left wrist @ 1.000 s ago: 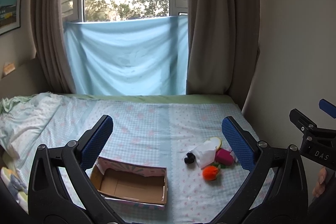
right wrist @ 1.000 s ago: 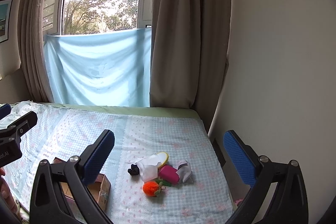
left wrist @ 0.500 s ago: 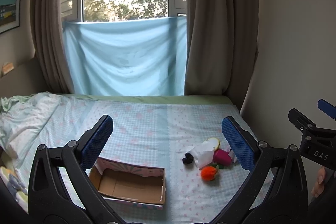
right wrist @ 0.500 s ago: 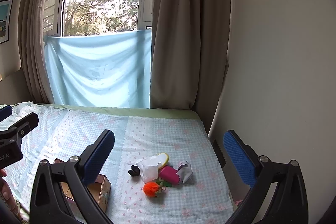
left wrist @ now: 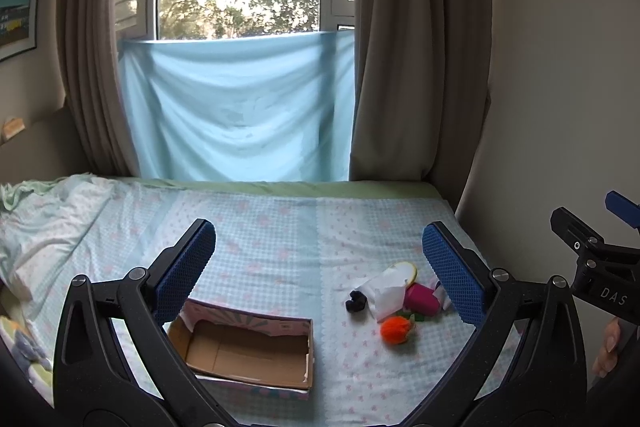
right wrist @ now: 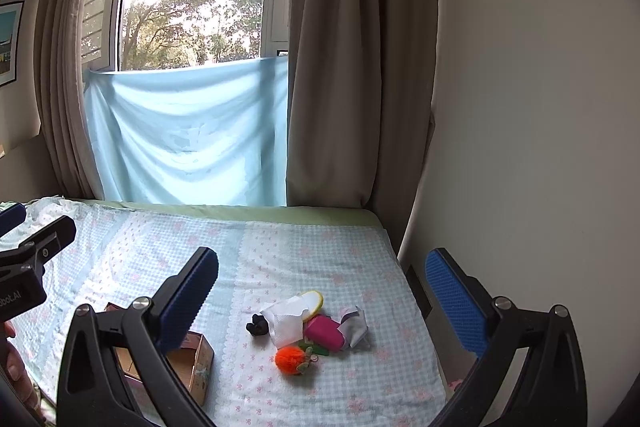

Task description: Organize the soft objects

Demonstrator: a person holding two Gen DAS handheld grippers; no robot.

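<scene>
While both tools hang above the bed without touching anything, the left gripper has its blue-padded fingers spread wide and empty. Seen from the left wrist, an open cardboard box lies nearest, its left end just beneath the left finger and most of it showing in the gap between the two fingers. The box interior is bare brown card, with a patterned pink outer wall.

The right gripper is likewise released, fingers wide apart and holding nothing. In its view the small heap of soft objects sits on the checked sheet between the two fingers, lower than their tips and nearer the left one. An orange pom-pom lies nearest the camera. Just behind it are a magenta pouch and a white cloth, touching one another, with a grey-white pouch at the right end and a small black item just to the left. A yellow-rimmed oval piece rests at the back of the heap. The heap lies well apart from the box, to its right.

Farther off, the bed runs to a green edge, then a pale blue sheet hung across the lower window between brown curtains. Trees show through the glass.
</scene>
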